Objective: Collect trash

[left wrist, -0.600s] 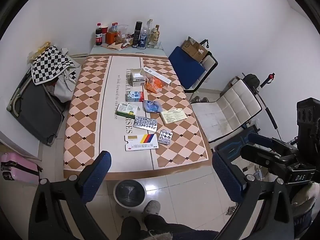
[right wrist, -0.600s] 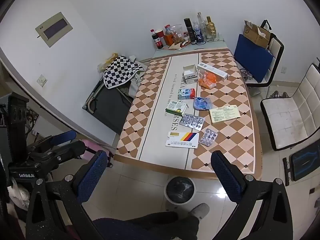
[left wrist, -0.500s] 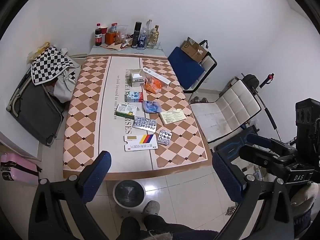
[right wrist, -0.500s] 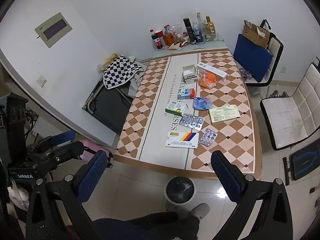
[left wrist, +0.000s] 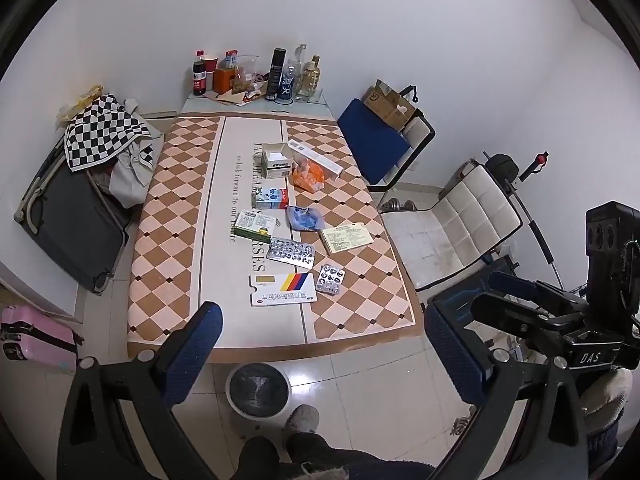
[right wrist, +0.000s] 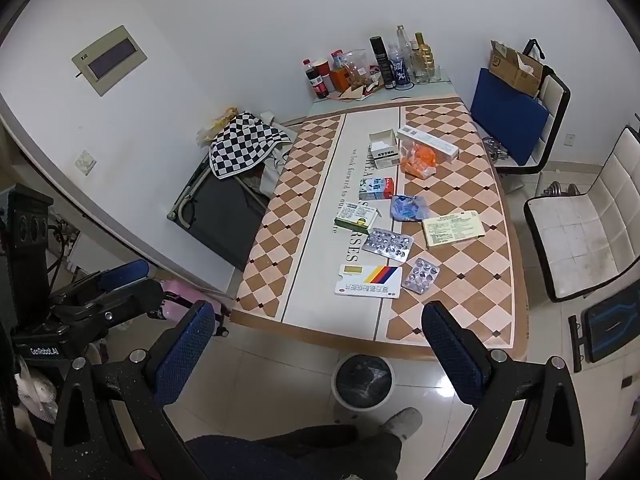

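Left gripper [left wrist: 322, 340] held wide, nothing gripped; right gripper [right wrist: 314, 338] likewise; striped medicine box [left wrist: 283, 289] seen beyond both jaws; bin [left wrist: 258, 389] below, contents possibly plastic

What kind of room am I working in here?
Probably a small room in a home, used for dining and storage. A patterned table strewn with medicine boxes and blister packs, bottles against the wall, a pink suitcase and a bin on the tiled floor.

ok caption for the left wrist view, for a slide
Open left gripper above a table strewn with medicine boxes and blister packs, bin below.
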`<state>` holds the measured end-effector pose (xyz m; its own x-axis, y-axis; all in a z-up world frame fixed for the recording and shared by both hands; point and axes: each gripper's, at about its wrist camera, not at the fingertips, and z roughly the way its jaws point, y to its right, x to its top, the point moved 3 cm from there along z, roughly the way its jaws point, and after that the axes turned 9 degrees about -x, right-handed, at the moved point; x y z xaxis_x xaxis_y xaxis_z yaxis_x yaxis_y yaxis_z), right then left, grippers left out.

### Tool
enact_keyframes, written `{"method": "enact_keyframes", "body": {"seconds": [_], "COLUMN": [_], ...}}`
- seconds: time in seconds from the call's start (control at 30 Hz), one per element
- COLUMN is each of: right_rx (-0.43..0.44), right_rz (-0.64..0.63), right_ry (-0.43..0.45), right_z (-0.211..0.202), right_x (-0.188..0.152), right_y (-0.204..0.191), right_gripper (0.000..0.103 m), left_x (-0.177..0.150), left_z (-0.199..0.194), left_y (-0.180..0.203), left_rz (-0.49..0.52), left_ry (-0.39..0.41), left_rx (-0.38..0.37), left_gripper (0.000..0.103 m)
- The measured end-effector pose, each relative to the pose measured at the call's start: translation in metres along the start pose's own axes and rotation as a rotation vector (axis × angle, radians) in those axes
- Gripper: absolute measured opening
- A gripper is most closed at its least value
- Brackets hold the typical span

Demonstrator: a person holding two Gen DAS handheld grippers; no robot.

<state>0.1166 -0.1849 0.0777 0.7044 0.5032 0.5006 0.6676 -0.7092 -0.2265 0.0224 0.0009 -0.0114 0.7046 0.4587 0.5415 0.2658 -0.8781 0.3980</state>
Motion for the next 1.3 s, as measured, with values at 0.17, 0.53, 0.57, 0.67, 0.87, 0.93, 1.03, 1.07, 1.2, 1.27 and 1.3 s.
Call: {"method": "enact_keyframes", "body": {"seconds": [0.17,0.53,0.57,0.67,0.87,0.93,1.03,1.07,1.2,1.27,1.3], "right_rx": [-0.003,-0.001,-0.002,0.001,0.001,0.001,0.000,0.001,0.001,0.002,0.002], "right_rz": [0.001,-0.003,-0.004,-0.003,-0.004,-0.003,-0.001,-0.005,-0.008,-0.009,-0.010], "right_ry": [-0.004,-0.006,-0.007,-0.007,-0.008,-0.007,-0.002,-0.007,-0.007,-0.008,-0.007], "right_z": [0.003,0.005,0.006,0.005,0.007,0.006,0.003,-0.001,0.003,0.004,0.005], "right_x": [-0.001,-0.001,-0.002,-0.002,-0.003,-0.003,-0.003,-0.001,-0.003,-0.004,-0.004], "right_y": [0.000,-0.007,-0.008,-0.008,-0.011,-0.011,-0.007,-0.001,-0.007,-0.010,-0.011], "right_gripper": [0.103,0.103,0.103,0.103,0.103,0.103,0.103,0.103,0.103,0.103,0.103], "left_x": [0.003,-0.002,-0.002,-0.002,-0.002,-0.002,-0.002,-0.001,-0.001,-0.001,-0.001], "left_z": [-0.001,-0.002,-0.001,-0.001,-0.001,-0.001,-0.001,-0.001,-0.001,-0.001,-0.001], "left_y": [-0.004,-0.004,-0.005,-0.005,-0.005,-0.005,-0.005,-0.005,-0.005,-0.005,-0.005], "left_rz": [-0.005,-0.014,-0.013,-0.014,-0.015,-0.015,-0.016,-0.017,-0.018,-0.019,-0.019], "left_ry": [0.000,0.005,0.004,0.004,0.005,0.005,0.006,0.006,0.007,0.007,0.007], "left_rx": [-0.005,-0.011,-0.010,-0.011,-0.016,-0.016,-0.017,-0.017,-0.018,-0.018,-0.018], "left_gripper": [0.103,0.103,0.103,0.103,0.103,0.103,0.103,0.103,0.103,0.103,0.103]}}
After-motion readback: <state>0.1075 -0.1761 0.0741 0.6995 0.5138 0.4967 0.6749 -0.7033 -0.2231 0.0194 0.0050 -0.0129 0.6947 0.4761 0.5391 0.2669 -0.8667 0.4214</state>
